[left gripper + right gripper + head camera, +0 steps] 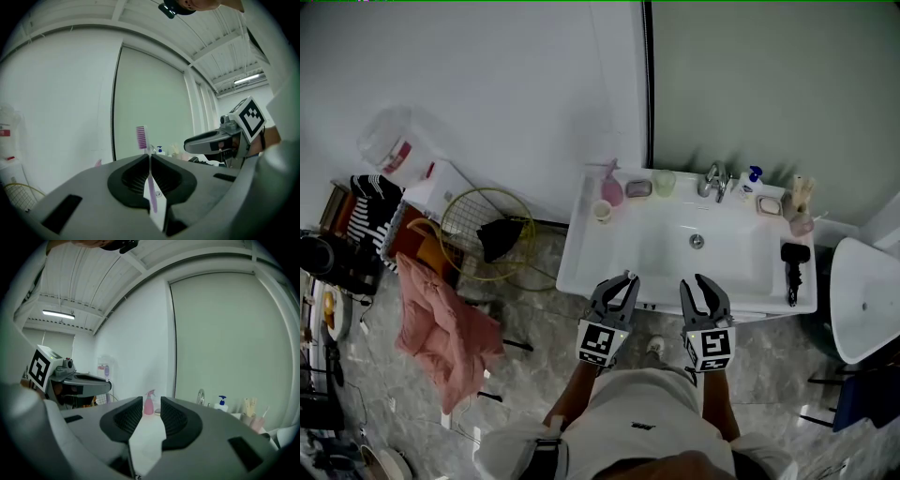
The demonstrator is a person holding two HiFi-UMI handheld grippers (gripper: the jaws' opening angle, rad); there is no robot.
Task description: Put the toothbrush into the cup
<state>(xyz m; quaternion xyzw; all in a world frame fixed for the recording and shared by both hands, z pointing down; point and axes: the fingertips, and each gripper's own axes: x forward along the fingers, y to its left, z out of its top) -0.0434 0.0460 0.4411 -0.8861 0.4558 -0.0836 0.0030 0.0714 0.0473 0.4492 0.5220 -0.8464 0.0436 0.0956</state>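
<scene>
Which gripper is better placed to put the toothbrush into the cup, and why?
Left. The left gripper is shut on the toothbrush; the right gripper is open and empty. The white cup stands almost straight ahead of the left one.

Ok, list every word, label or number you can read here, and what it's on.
None is legible.
Red label on the white container: too blurred to read.
Cubes on the left gripper and right gripper: square marker patterns, no letters.
</scene>
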